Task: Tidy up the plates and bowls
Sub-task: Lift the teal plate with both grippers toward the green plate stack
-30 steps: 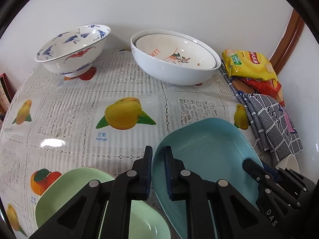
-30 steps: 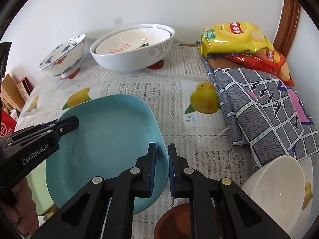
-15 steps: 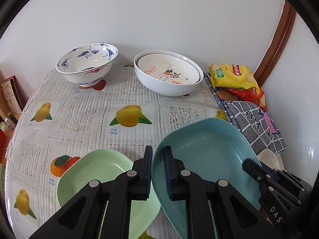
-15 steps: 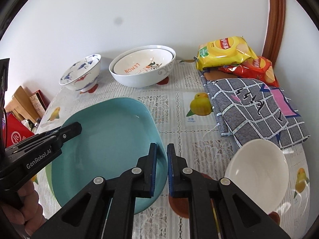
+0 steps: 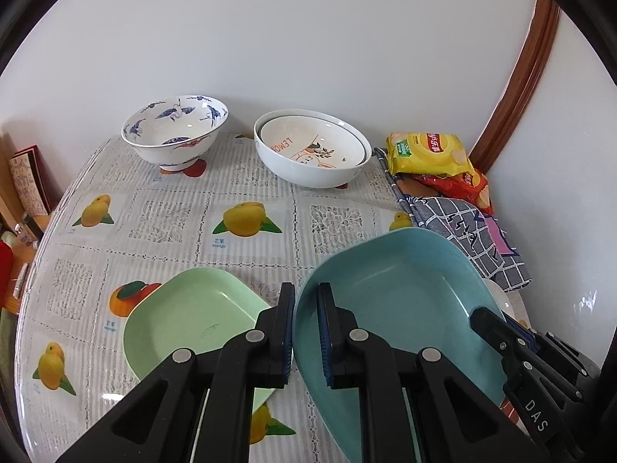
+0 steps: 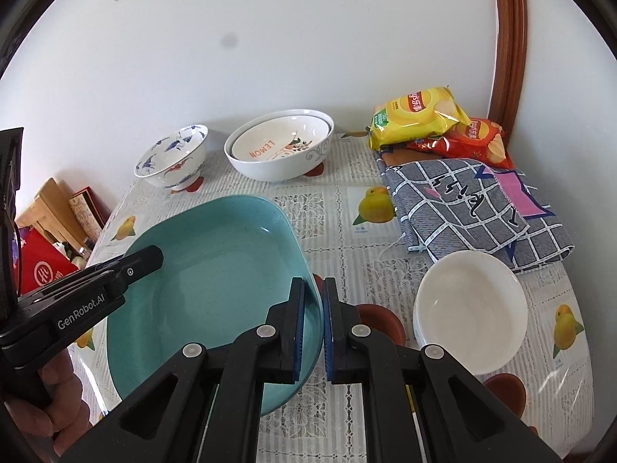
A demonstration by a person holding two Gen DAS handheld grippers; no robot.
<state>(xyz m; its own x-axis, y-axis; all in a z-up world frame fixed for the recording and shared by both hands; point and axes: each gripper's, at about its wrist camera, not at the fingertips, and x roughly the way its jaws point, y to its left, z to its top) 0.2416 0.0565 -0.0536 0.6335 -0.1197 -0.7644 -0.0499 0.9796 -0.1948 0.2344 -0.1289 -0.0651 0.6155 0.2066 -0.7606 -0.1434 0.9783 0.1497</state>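
Both grippers, left gripper (image 5: 306, 332) and right gripper (image 6: 313, 330), clamp the teal plate (image 6: 216, 277) aloft, seemingly bound for the green plate (image 5: 193, 320); two bowls (image 5: 312, 146) nested, white bowl (image 6: 470, 305) unsorted.

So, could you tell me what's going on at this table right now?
A person is tidying dishes with a handheld gripper in each hand. Both the left gripper and the right gripper are clamped on opposite rims of the teal plate, holding it above the table. A green plate lies on the table to its left, and a white bowl sits to its right. At the back, a blue-patterned bowl stands beside two nested white bowls.
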